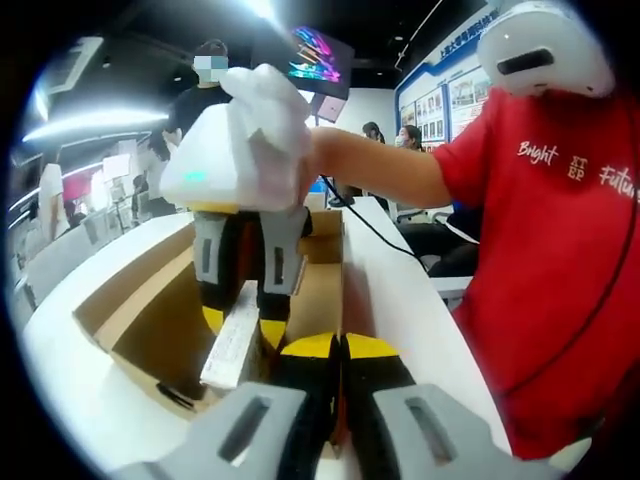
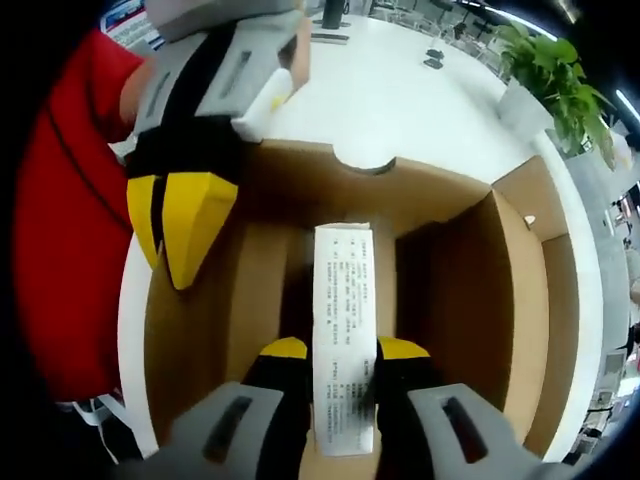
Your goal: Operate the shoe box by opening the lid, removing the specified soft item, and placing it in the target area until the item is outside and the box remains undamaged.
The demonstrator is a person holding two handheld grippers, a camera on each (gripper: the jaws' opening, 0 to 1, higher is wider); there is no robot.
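Observation:
A brown cardboard shoe box [image 2: 460,290] lies open on a white table [image 2: 400,100], its lid flap [image 2: 525,280] folded out to one side. My right gripper [image 2: 345,350] reaches down into the box and is shut on a long white printed packet [image 2: 345,300], held flat between its yellow tips. The left gripper view shows that gripper [image 1: 243,325] coming down from above with the packet [image 1: 233,350] over the box [image 1: 150,330]. My left gripper [image 1: 340,348] sits at the box's near edge with its jaws together and nothing visible between them. It hovers over the box wall [image 2: 175,230].
A person in a red shirt [image 1: 560,250] with a white headset [image 1: 545,50] stands close beside the table [image 1: 400,290]. A potted plant [image 2: 545,60] stands at the table's far side. Other people and a bright screen [image 1: 320,55] are farther back.

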